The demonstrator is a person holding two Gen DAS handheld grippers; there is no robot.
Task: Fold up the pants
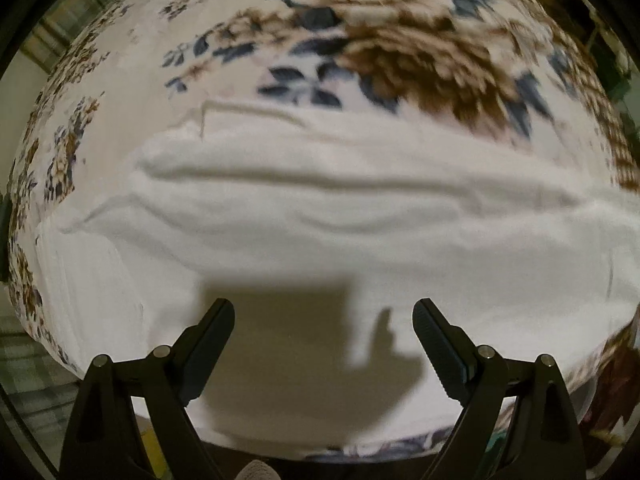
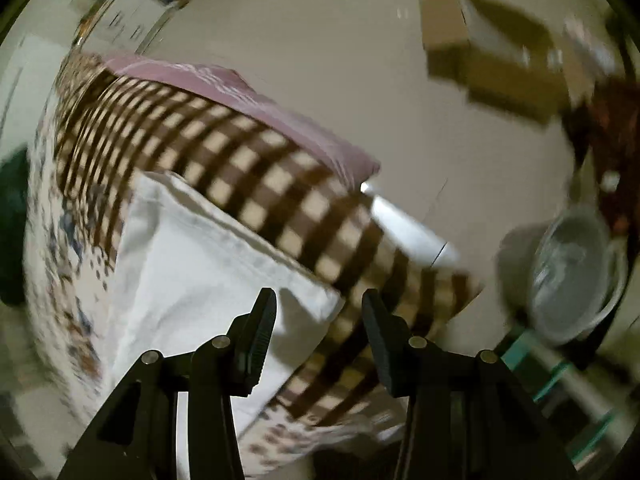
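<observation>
Left wrist view: the left gripper (image 1: 323, 320) points straight down with its jaws spread wide and nothing between them, and its dark shadow falls on the cloth directly beneath. That cloth is the white pants (image 1: 320, 216), lying flat as a broad band across the middle of the picture, with soft creases running sideways and a seam edge showing at the upper left. The pants rest on a floral blanket (image 1: 400, 40) printed with brown blooms and blue leaves, which spreads beyond them toward the top and both sides. In the right wrist view, the right gripper (image 2: 319, 306) is tilted steeply downward, its jaws parted by a moderate gap and clamping nothing; the picture is blurred. The corner of the pants (image 2: 192, 264) lies just under the left finger, and past it, under the gap and the right finger, a brown-and-cream checked border (image 2: 256, 176) of the blanket runs diagonally. Beyond that border lies a strip of pink fabric (image 2: 248, 92), then pale floor. Farther out stand a cardboard box (image 2: 492, 52) at the upper right and a grey plastic bucket (image 2: 568, 272) at the right edge.
</observation>
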